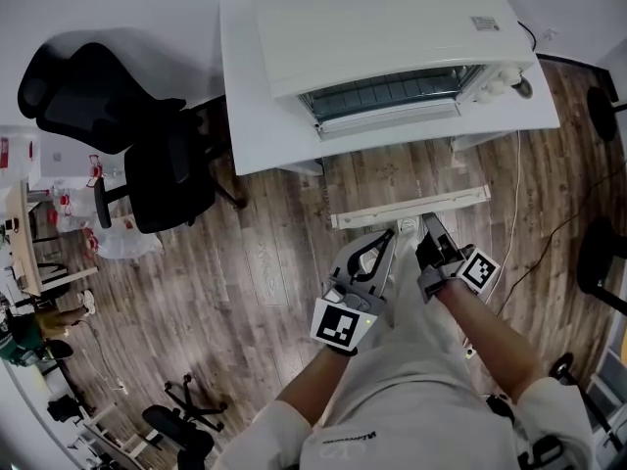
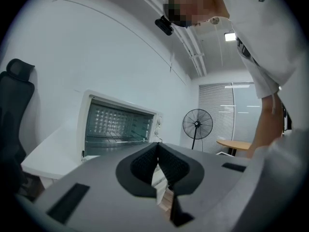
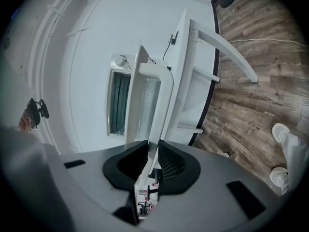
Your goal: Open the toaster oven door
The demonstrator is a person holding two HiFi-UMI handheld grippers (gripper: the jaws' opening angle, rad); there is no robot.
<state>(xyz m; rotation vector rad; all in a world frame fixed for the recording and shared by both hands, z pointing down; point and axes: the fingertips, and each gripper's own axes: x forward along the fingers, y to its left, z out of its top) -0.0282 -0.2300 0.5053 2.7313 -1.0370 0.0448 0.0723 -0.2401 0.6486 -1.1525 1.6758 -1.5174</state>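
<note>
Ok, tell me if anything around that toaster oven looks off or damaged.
Nothing stands out. The toaster oven sits on the white table, its door folded down open, and the right hand-held gripper is clamped on the handle. No spill or damage shows.

Office: swivel chairs, desk, window blinds (pedestal fan too).

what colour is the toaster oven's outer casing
The toaster oven casing is white; it shows best in the head view.
</note>
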